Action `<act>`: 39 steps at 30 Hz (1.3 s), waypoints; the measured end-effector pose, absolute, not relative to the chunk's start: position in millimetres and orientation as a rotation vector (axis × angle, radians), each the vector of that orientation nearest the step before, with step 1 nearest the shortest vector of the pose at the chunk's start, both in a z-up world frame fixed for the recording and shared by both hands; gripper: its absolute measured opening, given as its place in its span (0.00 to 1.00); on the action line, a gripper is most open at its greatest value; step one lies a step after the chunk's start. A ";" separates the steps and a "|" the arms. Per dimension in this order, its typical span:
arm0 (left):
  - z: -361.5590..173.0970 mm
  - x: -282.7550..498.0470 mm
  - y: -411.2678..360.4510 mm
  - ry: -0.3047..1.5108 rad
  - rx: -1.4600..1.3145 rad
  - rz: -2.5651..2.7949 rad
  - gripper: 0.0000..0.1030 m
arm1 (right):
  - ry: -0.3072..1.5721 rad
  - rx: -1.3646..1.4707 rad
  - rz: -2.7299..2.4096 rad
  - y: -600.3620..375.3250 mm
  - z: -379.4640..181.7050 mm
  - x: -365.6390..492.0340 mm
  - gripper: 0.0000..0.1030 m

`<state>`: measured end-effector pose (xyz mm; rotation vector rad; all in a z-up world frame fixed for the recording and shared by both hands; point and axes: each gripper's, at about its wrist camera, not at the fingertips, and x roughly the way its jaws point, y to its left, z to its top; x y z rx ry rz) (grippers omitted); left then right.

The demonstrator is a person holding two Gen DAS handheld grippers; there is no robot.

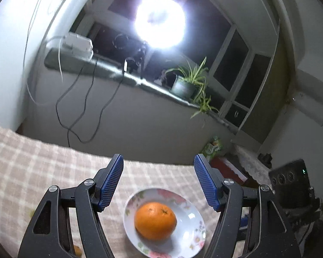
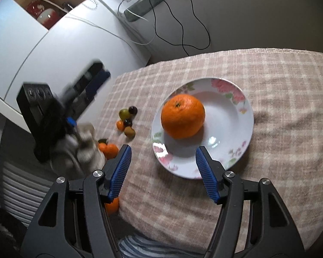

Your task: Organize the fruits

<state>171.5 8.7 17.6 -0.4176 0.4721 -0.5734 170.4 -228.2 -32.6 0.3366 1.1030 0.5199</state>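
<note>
Fruits [image 2: 127, 119] near the surface edge could be knocked off by either wide, empty claw [image 2: 162, 165].

The left wrist view looks forward along its gripper, only slightly downward, so the window wall and a bright lamp [image 1: 160, 21] fill the upper frame, with the checked cloth [image 1: 32, 161] and the floral plate [image 1: 193, 232] close below. The right wrist view tilts steeply down onto the same plate [image 2: 230, 116] from near its rim, facing the white cabinet [image 2: 53, 49]. Both views share the plate, its orange [image 1: 155, 220] [image 2: 183, 116] and the cloth.
</note>
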 end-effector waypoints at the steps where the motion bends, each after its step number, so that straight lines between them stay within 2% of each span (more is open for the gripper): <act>1: 17.8 172.1 6.5 0.477 -0.403 -0.578 0.66 | 1.100 0.327 0.528 -227.9 -30.7 167.4 0.63; 6: 16.1 180.3 -7.8 0.504 -0.305 -0.544 0.66 | 1.118 0.310 0.606 -217.3 -36.3 155.6 0.63; 17: 14.2 216.2 -26.2 0.559 -0.232 -0.484 0.66 | 1.125 -0.079 0.924 -122.1 -63.6 81.3 0.63; 20: 17.3 222.9 -29.7 0.567 -0.233 -0.500 0.66 | 1.111 -0.150 0.957 -103.4 -70.9 72.0 0.59; 28: 23.6 241.4 -35.3 0.576 -0.255 -0.515 0.66 | 1.117 -0.197 0.990 -77.4 -95.3 70.4 0.48; 39: 31.7 246.1 -32.1 0.574 -0.275 -0.527 0.66 | 1.083 -0.193 0.997 -63.5 -97.1 75.2 0.47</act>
